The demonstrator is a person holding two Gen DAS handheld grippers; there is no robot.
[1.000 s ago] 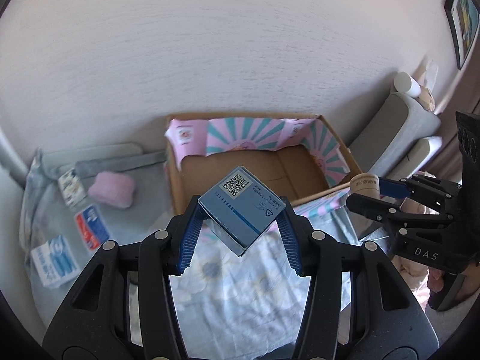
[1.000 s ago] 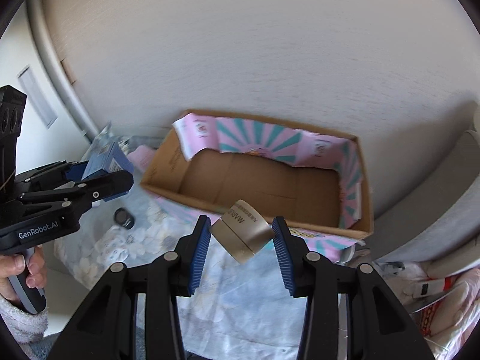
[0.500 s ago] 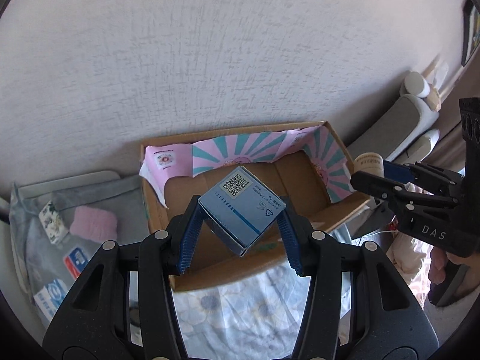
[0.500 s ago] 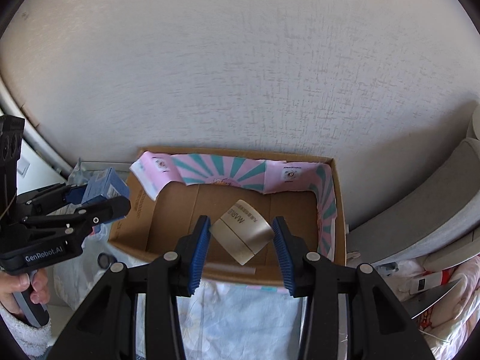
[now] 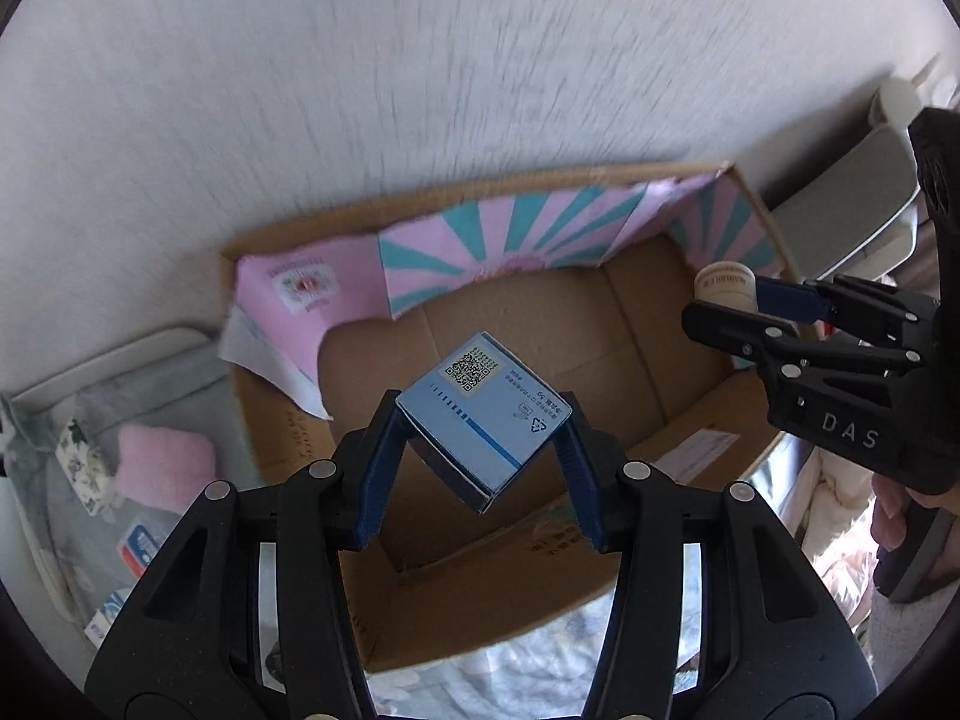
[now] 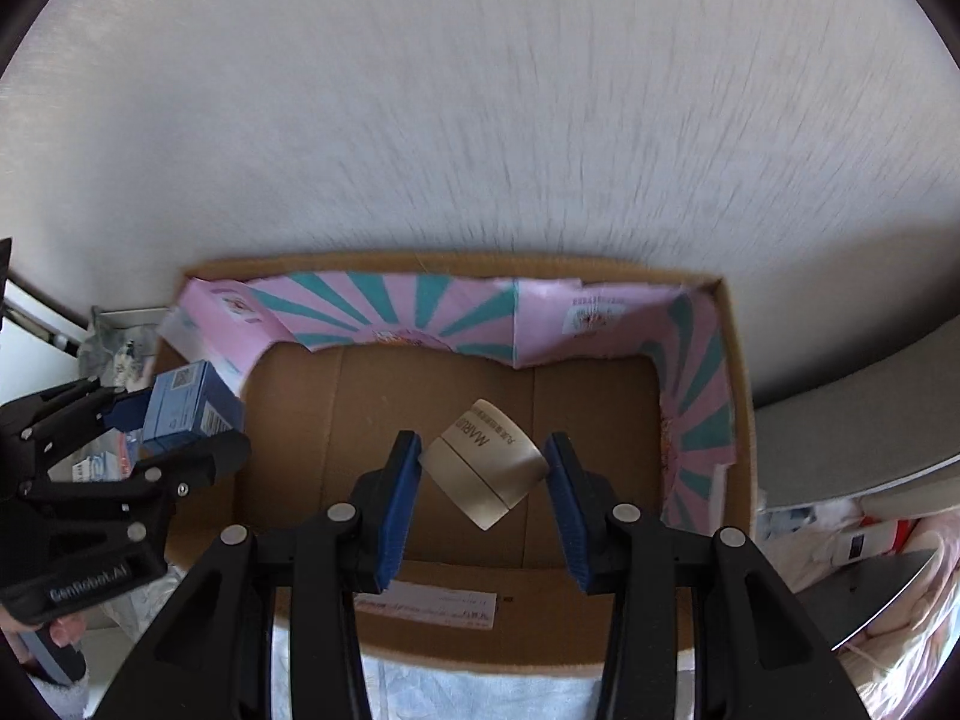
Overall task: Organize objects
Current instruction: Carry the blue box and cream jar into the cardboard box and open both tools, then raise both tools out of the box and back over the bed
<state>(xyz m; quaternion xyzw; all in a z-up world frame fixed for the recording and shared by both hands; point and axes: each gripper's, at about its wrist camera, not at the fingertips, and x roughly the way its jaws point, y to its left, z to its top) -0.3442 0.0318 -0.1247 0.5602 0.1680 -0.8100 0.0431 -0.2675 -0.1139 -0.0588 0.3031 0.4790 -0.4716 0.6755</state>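
My left gripper [image 5: 480, 450] is shut on a small blue box [image 5: 483, 411] with a QR code, held tilted above the left part of an open cardboard box [image 5: 540, 324]. My right gripper [image 6: 483, 480] is shut on a cream jar [image 6: 486, 462], held above the middle of the same cardboard box [image 6: 432, 396]. The box has pink and teal striped paper on its inner walls and a bare brown floor. Each gripper shows in the other's view: the right one with the jar [image 5: 723, 288], the left one with the blue box [image 6: 180, 408].
The box stands against a white wall. Left of it on a grey cloth lie a pink pad [image 5: 162, 462], a floral packet [image 5: 84, 468] and blue-and-white packets [image 5: 132, 540]. Grey cushions [image 5: 840, 210] and pink bedding [image 6: 888, 600] are at the right.
Both grippers have moved forward with their loads, from in front of the cardboard box to above its inside. The box now looks larger and closer in both views.
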